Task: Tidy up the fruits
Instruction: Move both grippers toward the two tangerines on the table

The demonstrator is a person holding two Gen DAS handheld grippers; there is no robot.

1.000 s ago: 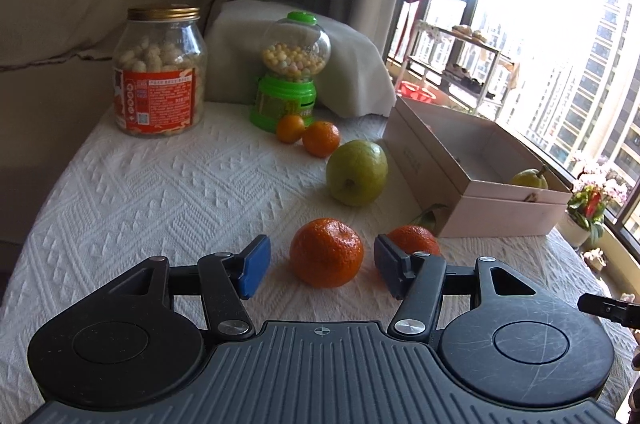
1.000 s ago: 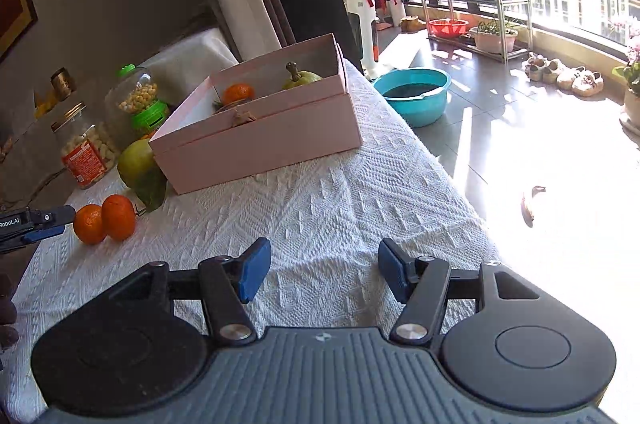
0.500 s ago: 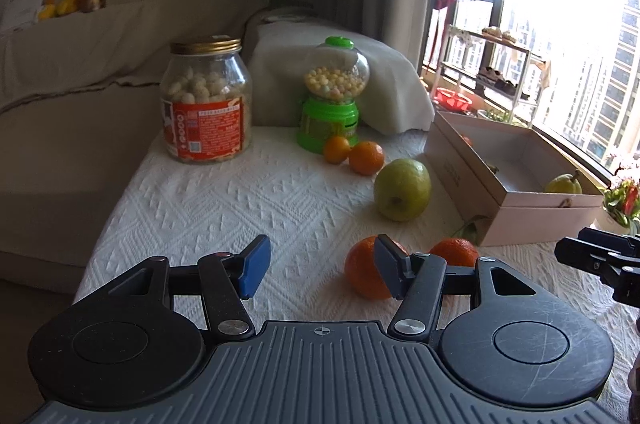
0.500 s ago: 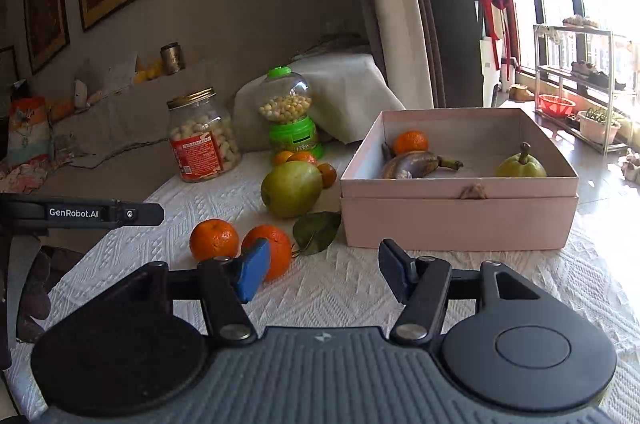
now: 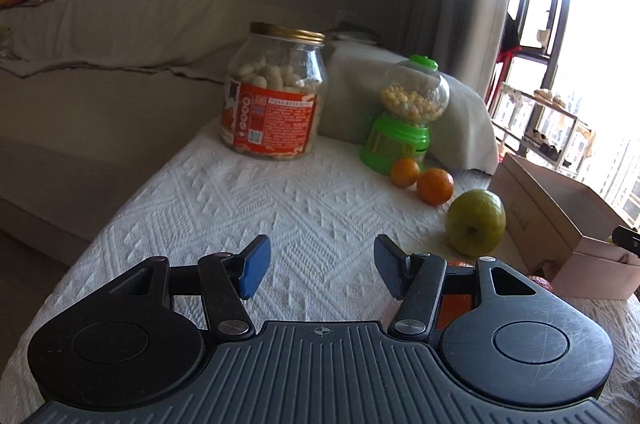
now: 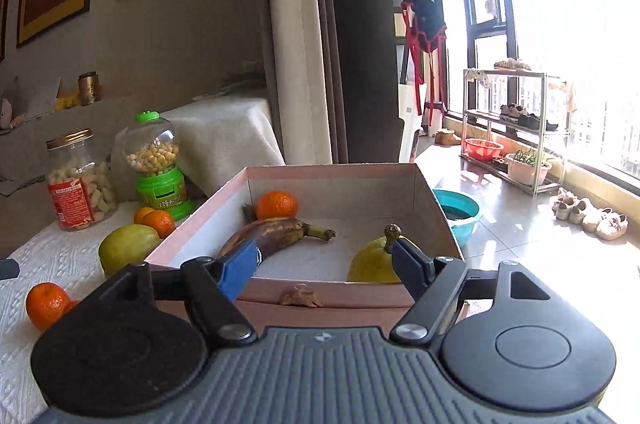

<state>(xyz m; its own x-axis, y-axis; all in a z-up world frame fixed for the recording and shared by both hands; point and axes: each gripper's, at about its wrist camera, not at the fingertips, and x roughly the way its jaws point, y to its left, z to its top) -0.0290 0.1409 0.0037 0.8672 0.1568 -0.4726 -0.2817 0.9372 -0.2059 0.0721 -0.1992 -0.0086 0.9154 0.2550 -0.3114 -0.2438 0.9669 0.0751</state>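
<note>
A pink box (image 6: 328, 298) stands on the white-clothed table and holds a mandarin (image 6: 277, 205), a brown banana (image 6: 276, 233) and a yellow-green pear (image 6: 374, 266). My right gripper (image 6: 325, 266) is open and empty at the box's near wall. Outside the box lie a green apple (image 5: 475, 222), two small mandarins (image 5: 422, 180) by the candy dispenser, and two more near the box, one showing in the right wrist view (image 6: 46, 304). My left gripper (image 5: 320, 266) is open and empty over bare cloth, left of the apple. The box (image 5: 560, 220) is at its right.
A glass jar of snacks (image 5: 276, 104) and a green candy dispenser (image 5: 404, 120) stand at the table's far side. A covered sofa lies left of the table. A teal basin (image 6: 458, 214), shoe rack and shoes are on the floor by the window.
My left gripper has swung left, so the near mandarins slid from between its fingers to behind its right side. My right gripper has turned and come up to the box's near wall.
</note>
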